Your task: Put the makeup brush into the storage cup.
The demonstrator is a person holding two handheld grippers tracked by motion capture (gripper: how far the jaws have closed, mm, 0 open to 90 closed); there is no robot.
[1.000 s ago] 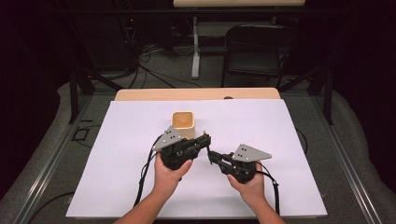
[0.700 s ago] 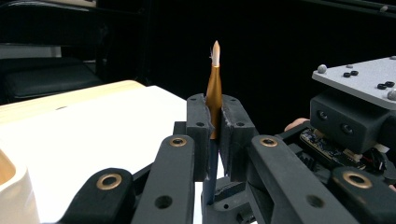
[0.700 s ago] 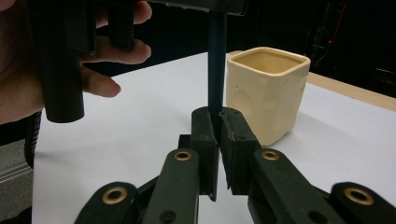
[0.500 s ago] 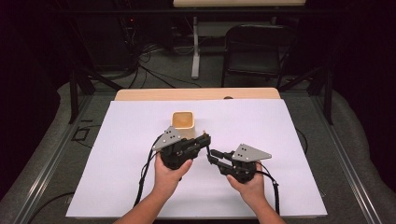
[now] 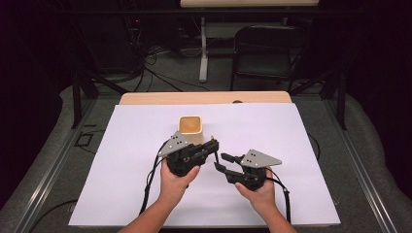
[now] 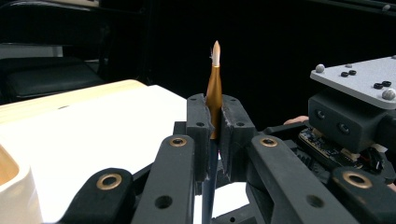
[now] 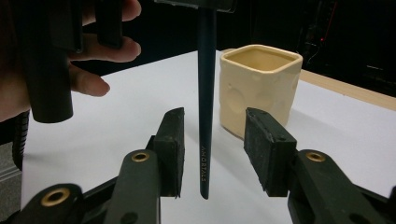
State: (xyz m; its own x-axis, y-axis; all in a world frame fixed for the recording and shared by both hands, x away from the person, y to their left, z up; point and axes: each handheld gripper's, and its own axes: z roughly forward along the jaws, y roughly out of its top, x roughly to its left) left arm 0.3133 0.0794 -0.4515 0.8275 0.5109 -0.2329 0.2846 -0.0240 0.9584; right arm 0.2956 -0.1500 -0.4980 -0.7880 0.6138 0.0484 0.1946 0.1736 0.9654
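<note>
We hold a gripper in each hand near the front middle of the white sheet (image 5: 121, 194) that covers the bench.

Nearest to us, the right gripper (image 7: 212, 149) has just been opening. In the frame one second ago its jaws stood closed; now, in the right gripper view, they stand apart, one on each side of the dark handle of the paintbrush (image 7: 206, 107), and neither pad touches the handle. The handle end hangs free between them, just above the sheet.

Just beyond, toward the left, the left gripper (image 6: 214, 130) is clamped on the paintbrush. In the left gripper view its two pads press on the gold ferrule, and the pale bristle tip stands upright above them. Neither hand has moved across the sheet since the earlier frames.

We judge that the brush has passed from the right gripper to the left one: the left grip alone now carries it. The right gripper must back away from the handle without knocking it.

Farther back, the cream cup (image 5: 190, 127) stands upright on the sheet, near the middle and just behind the left gripper. It is open at the top and is the likely place for the brush.
</note>
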